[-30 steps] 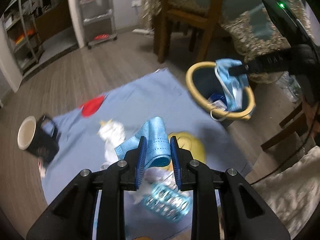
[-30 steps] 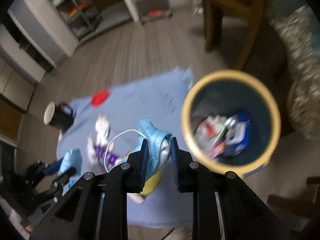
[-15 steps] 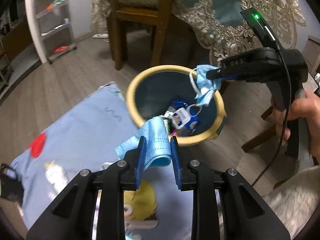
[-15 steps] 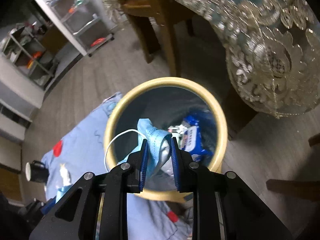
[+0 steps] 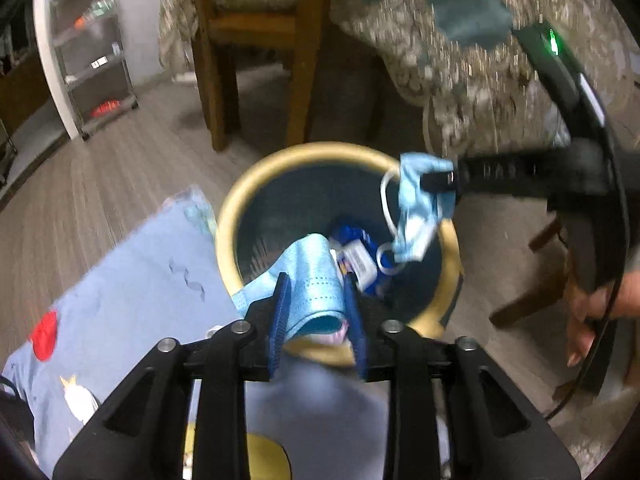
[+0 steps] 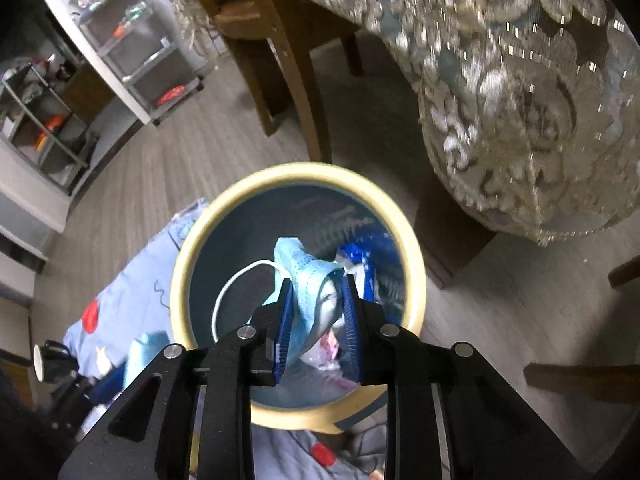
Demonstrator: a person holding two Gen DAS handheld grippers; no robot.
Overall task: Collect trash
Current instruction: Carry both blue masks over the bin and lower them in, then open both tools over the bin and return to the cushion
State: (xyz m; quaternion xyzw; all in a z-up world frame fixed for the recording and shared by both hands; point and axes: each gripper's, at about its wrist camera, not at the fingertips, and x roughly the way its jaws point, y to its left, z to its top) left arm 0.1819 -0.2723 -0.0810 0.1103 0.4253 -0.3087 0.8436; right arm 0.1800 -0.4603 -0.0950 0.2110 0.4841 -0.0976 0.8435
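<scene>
At mid-frame stands the round yellow-rimmed dark blue trash bin [image 6: 296,184] on the wooden floor, and over its mouth both the left tongs [image 5: 316,312] and right tongs [image 6: 316,312], jaws just opening, each loosely bracket a crumpled light blue face mask [image 5: 316,280] [image 6: 308,280].

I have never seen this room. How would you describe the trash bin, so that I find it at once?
Look at the grey wooden floor in front of the wooden chair and the lace-edged tablecloth. At the corner of the light blue mat stands the trash bin, round and open. Its pale yellow rim and dark blue inside set it apart.
</scene>
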